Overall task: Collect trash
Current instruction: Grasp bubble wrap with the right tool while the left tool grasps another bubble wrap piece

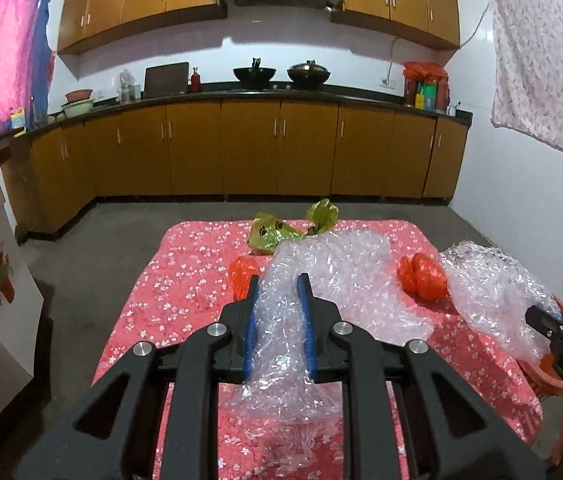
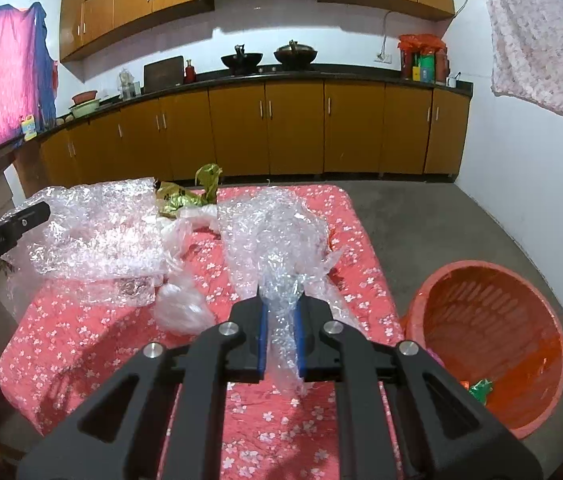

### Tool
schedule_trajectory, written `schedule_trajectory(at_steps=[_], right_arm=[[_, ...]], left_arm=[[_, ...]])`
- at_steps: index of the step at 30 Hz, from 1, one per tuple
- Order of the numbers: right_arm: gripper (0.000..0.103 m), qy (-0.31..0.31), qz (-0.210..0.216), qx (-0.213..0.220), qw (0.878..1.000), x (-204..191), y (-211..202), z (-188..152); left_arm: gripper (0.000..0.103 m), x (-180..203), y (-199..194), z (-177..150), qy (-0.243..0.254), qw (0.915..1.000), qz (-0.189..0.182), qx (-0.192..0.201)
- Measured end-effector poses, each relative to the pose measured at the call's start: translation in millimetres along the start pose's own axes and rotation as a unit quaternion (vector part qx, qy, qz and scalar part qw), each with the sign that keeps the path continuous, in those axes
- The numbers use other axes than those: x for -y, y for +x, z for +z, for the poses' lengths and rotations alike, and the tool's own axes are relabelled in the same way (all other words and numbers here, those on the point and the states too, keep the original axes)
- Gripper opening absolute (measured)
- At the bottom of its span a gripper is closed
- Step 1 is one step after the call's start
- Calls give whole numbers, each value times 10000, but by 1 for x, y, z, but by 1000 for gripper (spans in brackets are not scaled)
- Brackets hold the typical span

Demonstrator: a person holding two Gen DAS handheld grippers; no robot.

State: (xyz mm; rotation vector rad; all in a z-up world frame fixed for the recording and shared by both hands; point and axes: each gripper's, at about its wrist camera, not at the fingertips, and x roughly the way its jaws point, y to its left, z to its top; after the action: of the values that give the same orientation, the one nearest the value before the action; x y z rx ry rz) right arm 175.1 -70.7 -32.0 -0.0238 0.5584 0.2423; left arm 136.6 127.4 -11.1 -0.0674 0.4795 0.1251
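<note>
Low table w/ pink floral cloth (image 1: 185, 280) fills lower centre of both views, standing on grey concrete floor (image 1: 121, 220). On the cloth: green-gold paw-print bag (image 1: 273, 232) at far edge, centre; orange plastic bag (image 1: 421, 276) right of centre in left-wrist view, another orange scrap (image 1: 241, 272) left of centre; thin clear bag (image 2: 181, 308) mid-left in right-wrist view. Bubble wrap sheets (image 1: 345, 272) sprawl across the middle, partly lifted. Orange basket (image 2: 493, 344) sits on floor, lower right, just beside table.

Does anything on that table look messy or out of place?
Yes. Crumpled bubble wrap, an orange bag and a green paw-print bag litter the floral tablecloth, while the orange bin stands beside it.
</note>
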Motion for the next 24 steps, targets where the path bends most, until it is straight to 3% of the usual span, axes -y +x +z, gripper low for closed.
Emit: schedule_trajectory(at_steps=[10, 24], right_arm=[[12, 210, -177, 265, 9993, 26, -27, 6], [12, 752, -795, 510, 9927, 95, -60, 3]], left_arm=[[18, 23, -11, 9, 115, 9995, -207, 189], [18, 87, -12, 11, 389, 9950, -909, 160]])
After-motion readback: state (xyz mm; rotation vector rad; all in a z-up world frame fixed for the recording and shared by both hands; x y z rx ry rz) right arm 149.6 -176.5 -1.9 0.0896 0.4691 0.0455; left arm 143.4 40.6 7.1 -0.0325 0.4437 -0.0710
